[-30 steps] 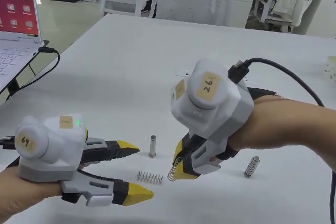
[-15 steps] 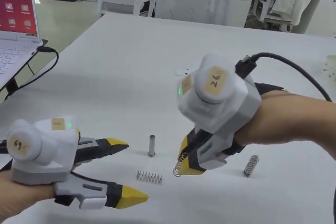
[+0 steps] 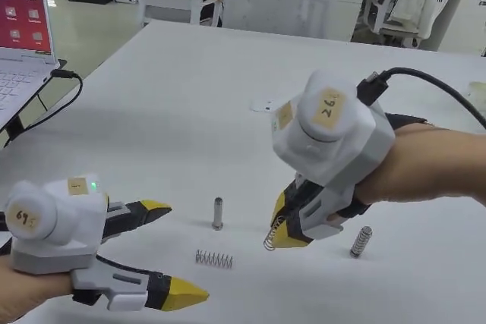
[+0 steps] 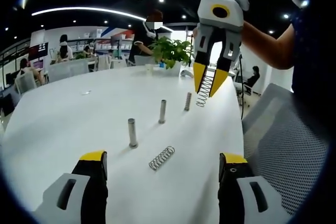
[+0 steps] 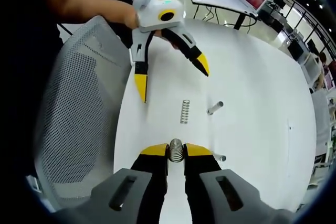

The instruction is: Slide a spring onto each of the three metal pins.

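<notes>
My right gripper (image 3: 286, 234) hovers just above the white table, shut on a small spring (image 3: 270, 239) that hangs from its yellow tips. A bare metal pin (image 3: 218, 213) stands upright a little to its left. A loose spring (image 3: 213, 259) lies flat in front of that pin. To the right, another spring (image 3: 361, 240) stands upright, seemingly on a pin. My left gripper (image 3: 173, 250) is open at the lower left, jaws wide, pointing at the loose spring (image 4: 161, 158). The left gripper view shows two bare pins (image 4: 132, 132) (image 4: 163, 111) and the held spring (image 4: 203, 90).
A laptop (image 3: 23, 36) sits at the table's left edge, with a black cable (image 3: 64, 100) trailing from it. Chairs (image 3: 281, 9) stand beyond the far edge. A mesh chair (image 5: 73, 103) is close behind the near edge. A small white scrap (image 3: 263, 105) lies mid-table.
My right gripper has carried its spring a little to the right and away from the bare pin. My left gripper has drawn back to the left, still open.
</notes>
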Tool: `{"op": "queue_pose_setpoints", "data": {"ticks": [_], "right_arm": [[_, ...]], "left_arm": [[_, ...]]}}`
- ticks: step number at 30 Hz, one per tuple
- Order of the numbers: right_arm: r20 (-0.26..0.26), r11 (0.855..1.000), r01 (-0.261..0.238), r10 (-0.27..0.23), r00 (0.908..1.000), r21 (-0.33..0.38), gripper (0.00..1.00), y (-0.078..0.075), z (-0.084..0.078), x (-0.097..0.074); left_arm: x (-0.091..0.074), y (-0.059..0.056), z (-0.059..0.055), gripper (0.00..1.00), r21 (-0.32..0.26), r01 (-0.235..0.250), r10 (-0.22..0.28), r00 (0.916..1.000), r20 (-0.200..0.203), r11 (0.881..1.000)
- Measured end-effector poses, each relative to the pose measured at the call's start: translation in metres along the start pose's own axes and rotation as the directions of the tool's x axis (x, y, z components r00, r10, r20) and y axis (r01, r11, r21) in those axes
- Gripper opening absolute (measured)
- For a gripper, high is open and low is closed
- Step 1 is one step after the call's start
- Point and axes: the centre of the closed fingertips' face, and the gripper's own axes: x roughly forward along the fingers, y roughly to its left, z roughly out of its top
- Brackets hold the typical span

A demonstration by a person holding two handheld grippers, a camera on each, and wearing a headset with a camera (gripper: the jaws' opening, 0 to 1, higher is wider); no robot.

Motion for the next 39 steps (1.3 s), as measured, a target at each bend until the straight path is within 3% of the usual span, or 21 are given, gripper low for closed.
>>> {"op": "queue_pose_setpoints", "data": {"ticks": [19,39], "right_arm": [[-0.039,0.997,0.043,-0.041,0.9984,0.060,0.09,-0.028,-0.023,-0.028],[-0.087,0.994,0.071,-0.064,0.9942,0.083,0.09,-0.062,-0.031,-0.020]], "left_arm": [[0.000,-0.001,-0.003,0.92,-0.012,-0.010,0.010,0.9999,-0.003,1.000],[0.004,-0.002,-0.001,0.92,-0.014,-0.009,0.009,1.0000,0.002,1.000]]}}
